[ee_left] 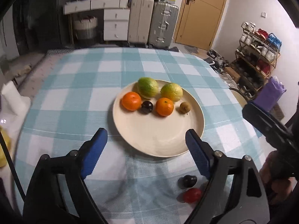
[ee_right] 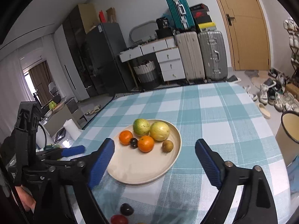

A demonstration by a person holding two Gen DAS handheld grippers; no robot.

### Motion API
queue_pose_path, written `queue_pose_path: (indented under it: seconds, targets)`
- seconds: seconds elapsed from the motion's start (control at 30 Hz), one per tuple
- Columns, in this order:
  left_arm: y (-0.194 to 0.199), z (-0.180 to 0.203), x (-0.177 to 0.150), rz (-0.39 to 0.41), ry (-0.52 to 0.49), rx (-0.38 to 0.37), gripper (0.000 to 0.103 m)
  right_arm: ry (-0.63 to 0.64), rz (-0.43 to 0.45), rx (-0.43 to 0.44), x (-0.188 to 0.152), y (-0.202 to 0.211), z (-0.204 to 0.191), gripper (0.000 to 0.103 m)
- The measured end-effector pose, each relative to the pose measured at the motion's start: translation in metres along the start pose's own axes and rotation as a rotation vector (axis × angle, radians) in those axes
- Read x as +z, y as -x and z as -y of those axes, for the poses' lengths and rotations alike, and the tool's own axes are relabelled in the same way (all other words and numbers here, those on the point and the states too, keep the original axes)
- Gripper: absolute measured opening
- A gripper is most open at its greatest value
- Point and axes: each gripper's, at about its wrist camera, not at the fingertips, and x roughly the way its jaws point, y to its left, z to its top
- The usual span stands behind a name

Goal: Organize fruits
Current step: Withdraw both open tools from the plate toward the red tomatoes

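A cream plate [ee_left: 160,140] [ee_right: 142,169] on the checked tablecloth holds two green-yellow fruits [ee_left: 148,87] [ee_right: 141,127], two oranges [ee_left: 131,100] [ee_right: 146,143], a dark plum [ee_left: 147,107] [ee_right: 133,142] and a small brown fruit [ee_left: 185,107] [ee_right: 167,146]. A second dark plum [ee_left: 187,181] [ee_right: 126,209] and a red fruit [ee_left: 192,195] [ee_right: 119,219] lie on the cloth in front of the plate. My left gripper [ee_left: 146,138] is open and empty over the plate's near rim. My right gripper [ee_right: 155,147] is open and empty, also short of the plate.
The blue-and-white cloth [ee_left: 74,97] covers the table. A cream bin [ee_right: 288,136] stands off the right edge. Suitcases [ee_left: 162,24], drawers and a door line the far wall. A shoe rack [ee_left: 257,56] stands at right. White items [ee_right: 71,128] sit left of the table.
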Motion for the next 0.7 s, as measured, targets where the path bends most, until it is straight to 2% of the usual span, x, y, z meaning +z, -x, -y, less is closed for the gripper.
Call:
queue_pose_path:
  seconds: [0.17,0.33,0.43,0.53,0.7]
  targets:
    - [0.013,0.001,-0.005,-0.009,-0.004,0.003,0.086,0.014,0.022,-0.001,-0.005,0.019,-0.008,0.099]
    - [0.024,0.005,-0.018,0.005,-0.015,0.019,0.102,0.006,0.029,-0.003,-0.012,0.035,-0.007,0.102]
    - [0.026,0.008,-0.026,0.001,-0.024,0.032,0.102,-0.002,0.016,-0.012,-0.018,0.042,-0.004,0.102]
    - [0.026,0.012,-0.033,-0.011,-0.041,0.023,0.102,0.033,0.002,-0.046,-0.024,0.048,-0.007,0.103]
    - [0.022,0.013,-0.046,-0.036,-0.037,0.0,0.102,0.052,-0.015,-0.047,-0.034,0.053,-0.008,0.103]
